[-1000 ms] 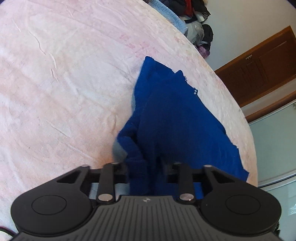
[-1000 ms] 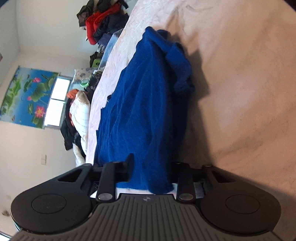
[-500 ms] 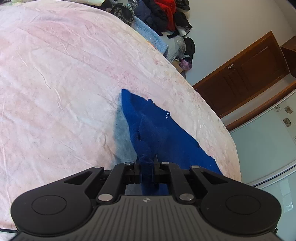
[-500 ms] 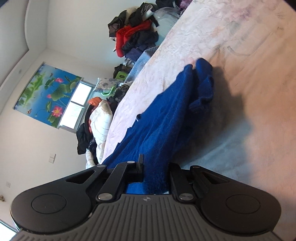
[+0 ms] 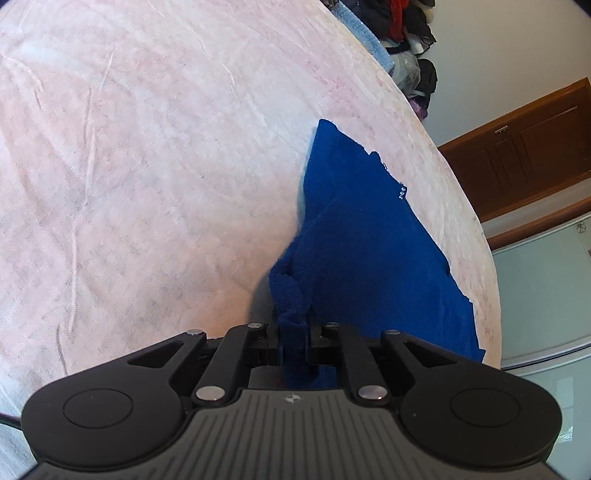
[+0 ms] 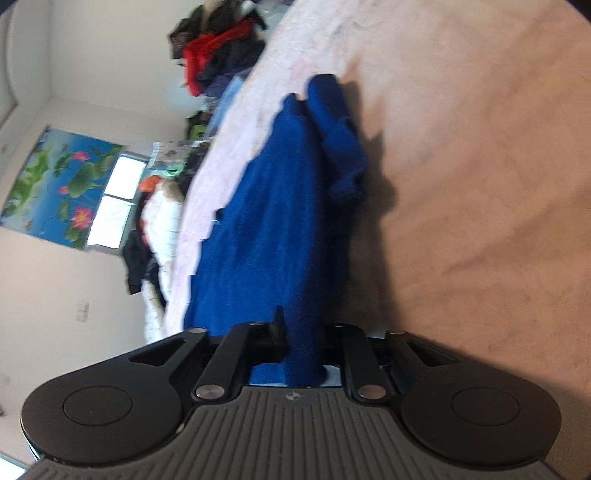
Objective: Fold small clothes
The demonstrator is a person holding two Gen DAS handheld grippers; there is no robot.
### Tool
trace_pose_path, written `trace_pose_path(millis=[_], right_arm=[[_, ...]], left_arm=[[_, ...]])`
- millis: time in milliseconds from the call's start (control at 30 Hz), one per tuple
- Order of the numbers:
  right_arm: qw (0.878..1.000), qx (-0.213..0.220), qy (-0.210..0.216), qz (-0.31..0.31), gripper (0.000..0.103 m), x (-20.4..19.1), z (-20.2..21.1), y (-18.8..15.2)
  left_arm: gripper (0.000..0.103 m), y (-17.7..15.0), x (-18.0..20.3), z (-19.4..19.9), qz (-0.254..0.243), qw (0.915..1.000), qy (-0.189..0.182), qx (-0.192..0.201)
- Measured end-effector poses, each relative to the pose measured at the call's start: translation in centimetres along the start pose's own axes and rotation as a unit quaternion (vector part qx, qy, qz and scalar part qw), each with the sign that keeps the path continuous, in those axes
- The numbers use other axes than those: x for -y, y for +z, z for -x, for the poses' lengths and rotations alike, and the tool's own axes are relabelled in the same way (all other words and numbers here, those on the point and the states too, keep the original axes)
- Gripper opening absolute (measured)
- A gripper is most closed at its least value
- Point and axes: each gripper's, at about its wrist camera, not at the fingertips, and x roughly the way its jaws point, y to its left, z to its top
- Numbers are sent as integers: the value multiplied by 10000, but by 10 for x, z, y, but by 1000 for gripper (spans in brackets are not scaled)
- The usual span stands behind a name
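A small dark blue knit garment [image 5: 362, 236] lies partly lifted on the pink bed sheet [image 5: 147, 166]. My left gripper [image 5: 293, 332] is shut on a bunched edge of it, which runs back between the jaws. In the right wrist view the same garment [image 6: 280, 221] stretches away from my right gripper [image 6: 303, 339], which is shut on another edge of it. A sleeve [image 6: 340, 136] hangs folded along the garment's right side and casts a shadow on the sheet.
A pile of mixed clothes [image 5: 402, 22] lies at the bed's far end and also shows in the right wrist view [image 6: 218, 55]. A wooden cabinet [image 5: 524, 147] stands past the bed. A lotus picture [image 6: 59, 184] and a window are on the wall.
Both grippers closed on the garment's edges and lifted it. The cloth now hangs stretched between them, and the views have tilted back toward the bed.
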Motion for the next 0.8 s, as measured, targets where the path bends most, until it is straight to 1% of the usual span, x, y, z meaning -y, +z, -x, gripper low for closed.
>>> trace_pose_path(millis=[67, 100, 133, 167, 233, 267, 300, 333, 400, 467, 500, 600, 667, 700, 733, 767, 800], right_arm=[[9999, 68, 56, -87, 38, 3, 9, -1], [9999, 151, 41, -70, 46, 2, 16, -1], [9995, 300, -14, -34, 58, 2, 24, 0], [9984, 556, -105, 26, 63, 0, 36, 1], [9929, 1139, -231, 246, 65, -6, 58, 2], [9894, 1405, -176, 327, 65, -9, 67, 4], [9874, 1544, -50, 357, 65, -12, 72, 5], [9870, 1555, 128, 390, 65, -18, 70, 10], [9880, 1393, 411, 525, 66, -30, 58, 14], [9895, 1092, 656, 684, 69, -43, 37, 15], [9900, 947, 741, 735, 70, -48, 24, 15], [9923, 626, 795, 708, 70, -49, -10, 18], [9956, 446, 645, 520, 70, -42, -30, 19], [9973, 358, 465, 445, 72, -39, -37, 15], [9980, 351, 308, 415, 67, -35, -41, 12], [9977, 413, 326, 434, 65, -33, -41, 11], [9973, 440, 415, 406, 69, -33, -37, 9]], left_arm=[[11, 1, -5, -2, 126, 9999, -53, 9], [11, 2, -7, -2, 162, 9998, -77, 11], [11, 2, -9, -2, 221, 9997, -98, 8], [11, 2, -10, -2, 290, 9995, -113, -1], [11, 2, -12, -1, 437, 9990, -101, 9], [12, 1, -11, 0, 472, 9989, -66, 41], [12, 0, -10, 1, 472, 9989, -25, 76], [13, -1, -8, 2, 449, 9989, 35, 122], [16, -5, -3, 8, 354, 9988, 217, 271], [25, -8, 2, 12, 209, 9981, 360, 449], [25, -8, 3, 12, 171, 9979, 393, 476], [25, -7, 4, 13, 179, 9974, 500, 486], [25, -6, 6, 13, 150, 9966, 607, 537], [25, -6, 8, 12, 56, 9963, 665, 550], [17, -7, 13, 10, -105, 9954, 766, 574], [7, -7, 15, 8, -177, 9950, 805, 563], [7, -8, 17, 6, -170, 9954, 789, 508]])
